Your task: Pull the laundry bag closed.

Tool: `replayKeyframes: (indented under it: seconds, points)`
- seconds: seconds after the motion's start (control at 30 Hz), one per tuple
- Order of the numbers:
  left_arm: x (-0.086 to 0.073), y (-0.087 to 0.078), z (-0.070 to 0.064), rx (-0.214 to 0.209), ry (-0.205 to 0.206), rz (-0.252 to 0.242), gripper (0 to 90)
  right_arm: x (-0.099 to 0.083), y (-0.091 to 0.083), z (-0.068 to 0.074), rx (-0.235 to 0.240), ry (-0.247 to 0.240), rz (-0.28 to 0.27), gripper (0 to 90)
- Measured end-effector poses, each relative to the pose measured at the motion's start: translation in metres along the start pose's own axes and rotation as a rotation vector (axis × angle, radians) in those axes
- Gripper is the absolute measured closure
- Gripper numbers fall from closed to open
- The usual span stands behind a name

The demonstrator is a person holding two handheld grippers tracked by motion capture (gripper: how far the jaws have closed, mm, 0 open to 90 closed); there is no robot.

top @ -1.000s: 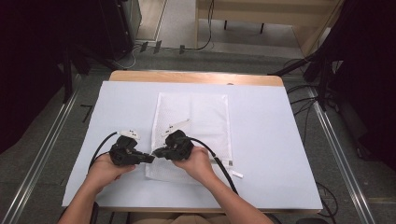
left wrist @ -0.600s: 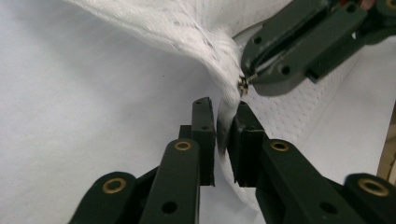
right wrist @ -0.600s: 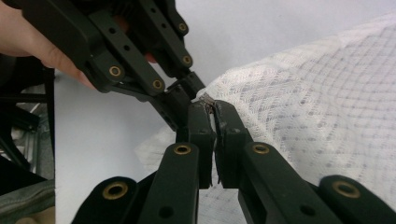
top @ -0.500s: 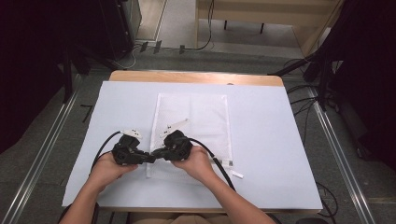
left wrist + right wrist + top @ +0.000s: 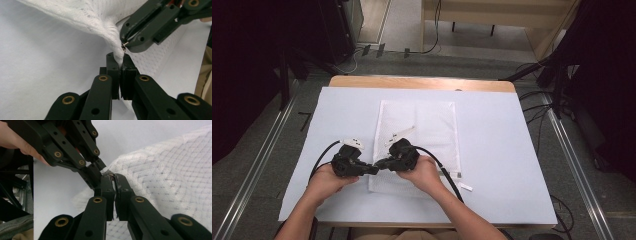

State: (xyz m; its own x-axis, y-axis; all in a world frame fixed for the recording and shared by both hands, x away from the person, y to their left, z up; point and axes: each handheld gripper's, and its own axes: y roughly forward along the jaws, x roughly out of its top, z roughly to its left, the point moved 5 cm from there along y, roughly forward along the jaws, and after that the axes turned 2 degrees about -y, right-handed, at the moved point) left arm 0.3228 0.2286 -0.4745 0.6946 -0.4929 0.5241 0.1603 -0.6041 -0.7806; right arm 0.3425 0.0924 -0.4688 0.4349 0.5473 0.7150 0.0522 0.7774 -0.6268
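Note:
A white mesh bag lies flat on the white table cover. My left gripper is shut on a pinch of the bag's near left corner, which is lifted off the cover, and the cloth sits between its jaws. My right gripper meets it tip to tip and is shut on a small metal zipper pull at that same corner. In the right gripper view, my right gripper has its jaws pressed together against the mesh, with the left gripper just beyond.
A small white tag lies on the cover near the right forearm, and a white strip rests on the bag. Black cables trail from both grippers. The table's wooden far edge borders a floor with cables and dark equipment.

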Motion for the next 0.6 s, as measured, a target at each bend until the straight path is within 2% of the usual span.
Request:
replayKeyframes:
  seconds: [0.07, 0.13, 0.2, 0.23, 0.3, 0.33, 0.53, 0.6]
  points:
    - [0.001, -0.001, 0.000, -0.003, -0.006, -0.008, 88.6, -0.001, 0.000, -0.002, -0.009, -0.012, -0.010, 88.5]
    - [0.001, -0.002, 0.000, 0.005, -0.003, -0.006, 88.7, -0.002, 0.000, -0.002, -0.010, -0.001, -0.018, 88.6]
    - [0.001, -0.004, 0.001, -0.009, -0.009, -0.009, 88.8, -0.004, -0.001, -0.004, -0.016, 0.008, -0.013, 88.6]
    - [0.000, -0.005, 0.002, 0.001, -0.006, -0.011, 88.8, -0.006, -0.002, -0.006, -0.021, 0.006, -0.016, 88.6]
    - [-0.001, -0.007, 0.003, -0.010, -0.012, -0.014, 88.7, -0.011, -0.003, -0.010, -0.038, 0.027, -0.006, 88.5]
    - [-0.001, -0.007, 0.004, -0.009, -0.014, -0.016, 88.7, -0.012, -0.004, -0.011, -0.023, 0.028, -0.010, 88.4]
    - [-0.002, -0.006, 0.002, -0.016, -0.007, -0.030, 88.4, -0.014, -0.011, -0.010, -0.037, -0.035, -0.013, 88.3]
    - [-0.002, -0.006, 0.004, -0.020, -0.006, -0.036, 88.3, -0.016, -0.013, -0.012, -0.042, -0.038, -0.006, 88.3]
